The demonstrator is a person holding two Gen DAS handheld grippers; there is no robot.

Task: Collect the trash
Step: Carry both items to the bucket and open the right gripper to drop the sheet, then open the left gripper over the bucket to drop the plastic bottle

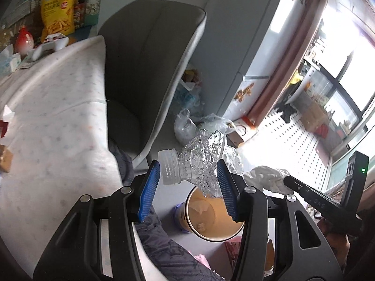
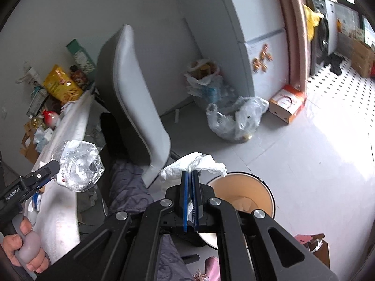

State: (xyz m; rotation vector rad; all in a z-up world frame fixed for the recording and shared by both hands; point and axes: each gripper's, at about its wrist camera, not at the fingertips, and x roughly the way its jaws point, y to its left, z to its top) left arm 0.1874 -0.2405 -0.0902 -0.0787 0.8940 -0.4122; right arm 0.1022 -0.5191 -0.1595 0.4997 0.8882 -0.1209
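Carrying crushed plastic bottle [image 1: 201,161] in half-open left tool [image 1: 187,187], above bin [image 1: 211,213] on floor. Right tool [image 2: 190,196] clamped shut on white tissue [image 2: 194,164], near bin rim. Risk: bottle slipping sideways, gripped only lightly; tissue snagging between pads on release.

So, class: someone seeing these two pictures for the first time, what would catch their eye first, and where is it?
Probably the crushed clear bottle, clamped between the blue pads of the left gripper right above the round bin on the floor. Next, the white crumpled tissue pinched in the shut right gripper, also near the bin's rim. Behind both stands a grey chair beside the table.
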